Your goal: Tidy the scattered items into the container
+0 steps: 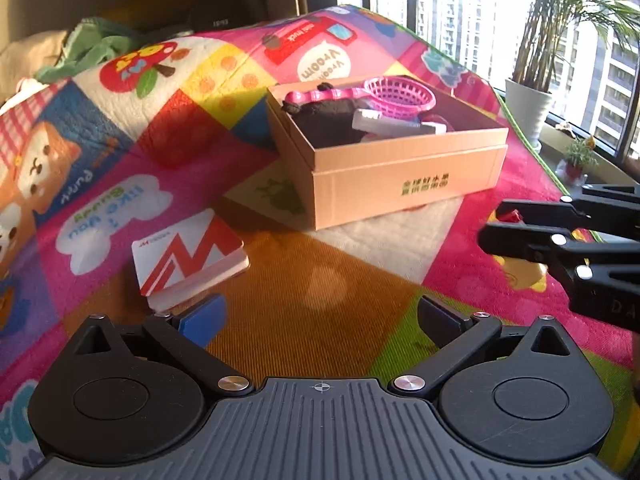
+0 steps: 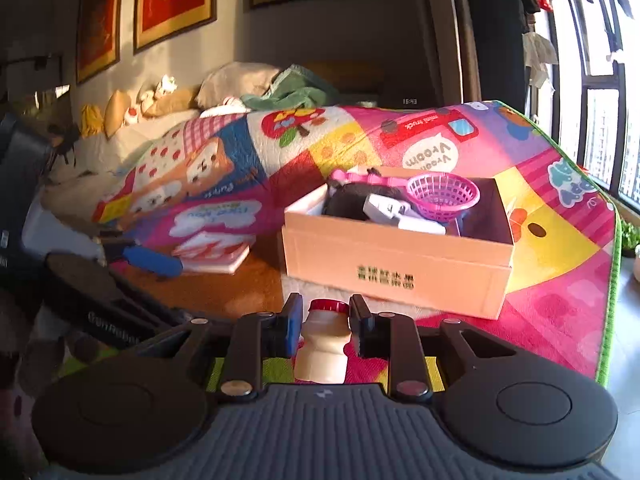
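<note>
An open cardboard box (image 1: 404, 168) (image 2: 396, 264) stands on the colourful play mat. It holds a pink basket (image 1: 400, 96) (image 2: 443, 195), a dark soft item and a white object. A white and red card box (image 1: 188, 258) (image 2: 216, 250) lies on the mat left of the cardboard box. My left gripper (image 1: 320, 320) is open and empty, low over the mat, with the card box just ahead of its left finger. My right gripper (image 2: 325, 330) is shut on a small white bottle with a red cap (image 2: 324, 344), held in front of the cardboard box. The right gripper shows in the left wrist view (image 1: 516, 228).
The play mat (image 1: 280, 272) covers a raised surface whose green edge (image 2: 612, 280) drops off at the right, by a window. A potted plant (image 1: 528, 108) stands beyond that edge. Pillows, soft toys and a green cloth (image 2: 288, 88) lie at the far side.
</note>
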